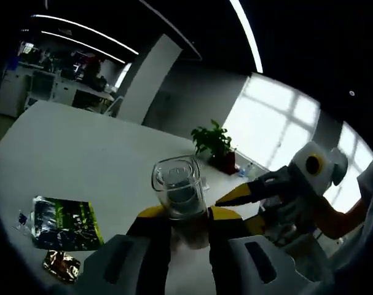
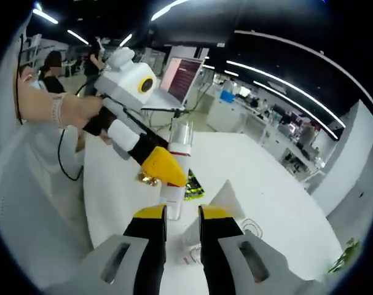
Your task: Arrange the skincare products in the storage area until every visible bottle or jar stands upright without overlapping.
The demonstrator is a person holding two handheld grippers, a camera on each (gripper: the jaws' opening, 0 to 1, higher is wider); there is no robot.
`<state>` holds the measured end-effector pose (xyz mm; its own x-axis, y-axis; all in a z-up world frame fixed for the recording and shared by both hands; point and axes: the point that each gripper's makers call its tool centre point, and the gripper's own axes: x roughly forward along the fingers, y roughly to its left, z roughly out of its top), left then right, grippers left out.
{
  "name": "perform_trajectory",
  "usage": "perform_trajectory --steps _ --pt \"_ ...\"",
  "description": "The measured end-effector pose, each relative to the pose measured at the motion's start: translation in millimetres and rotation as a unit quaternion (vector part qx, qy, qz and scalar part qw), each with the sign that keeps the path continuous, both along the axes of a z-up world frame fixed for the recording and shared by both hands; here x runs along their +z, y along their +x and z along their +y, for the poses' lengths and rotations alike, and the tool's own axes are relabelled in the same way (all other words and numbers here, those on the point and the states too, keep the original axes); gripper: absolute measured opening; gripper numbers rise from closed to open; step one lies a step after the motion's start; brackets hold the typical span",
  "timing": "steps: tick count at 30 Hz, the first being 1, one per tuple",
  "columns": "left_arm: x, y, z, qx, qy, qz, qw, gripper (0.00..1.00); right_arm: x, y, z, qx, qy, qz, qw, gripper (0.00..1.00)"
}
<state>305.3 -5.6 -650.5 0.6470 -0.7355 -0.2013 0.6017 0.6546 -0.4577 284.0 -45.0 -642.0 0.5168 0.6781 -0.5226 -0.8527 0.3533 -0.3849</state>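
Observation:
A slim bottle with a clear cap (image 1: 178,180) and a white body (image 2: 172,192) is held upright in the air over the white table (image 1: 82,153). My left gripper (image 1: 189,215) is shut on its middle, its yellow fingertips (image 2: 163,166) pressing the body. In the left gripper view my right gripper (image 1: 235,196) comes in from the right, close beside the bottle. In its own view the right gripper (image 2: 182,213) is open by a narrow gap. The bottle's foot hangs just above its left jaw, and nothing sits between the jaws.
A green packet (image 1: 66,221) and a small dark-gold packet (image 1: 60,264) lie on the table. A white folded sheet (image 2: 226,196), a thin wire (image 2: 251,227) and a small gold piece (image 2: 148,179) lie nearby. A potted plant (image 1: 214,141) stands at the far edge.

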Motion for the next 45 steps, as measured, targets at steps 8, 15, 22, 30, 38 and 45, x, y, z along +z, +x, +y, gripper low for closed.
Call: perform_trajectory --steps 8,15,22,30,38,45 --pt "-14.5 1.2 3 -0.020 0.067 -0.007 0.9975 0.17 23.9 38 -12 0.035 -0.080 -0.002 0.9962 0.20" --pt "-19.6 -1.8 -1 -0.035 0.105 -0.022 0.9936 0.17 9.5 58 -12 0.064 -0.136 0.061 0.9867 0.20" --pt "-24.1 -3.0 -1 -0.043 0.118 -0.020 0.9918 0.18 -11.9 61 -5 0.114 -0.198 0.127 0.9653 0.19" --pt "-29.6 -11.2 -7 -0.062 0.140 -0.022 0.9880 0.18 -26.5 72 4 0.137 -0.243 0.165 0.9460 0.17" --pt "-27.5 -12.7 -8 -0.060 0.136 -0.022 0.9886 0.18 -42.1 72 0 0.167 -0.289 0.188 0.9235 0.10" --pt "-29.3 -11.5 -7 -0.062 0.134 -0.018 0.9888 0.18 -41.6 71 -1 0.198 -0.310 0.171 0.9140 0.07"
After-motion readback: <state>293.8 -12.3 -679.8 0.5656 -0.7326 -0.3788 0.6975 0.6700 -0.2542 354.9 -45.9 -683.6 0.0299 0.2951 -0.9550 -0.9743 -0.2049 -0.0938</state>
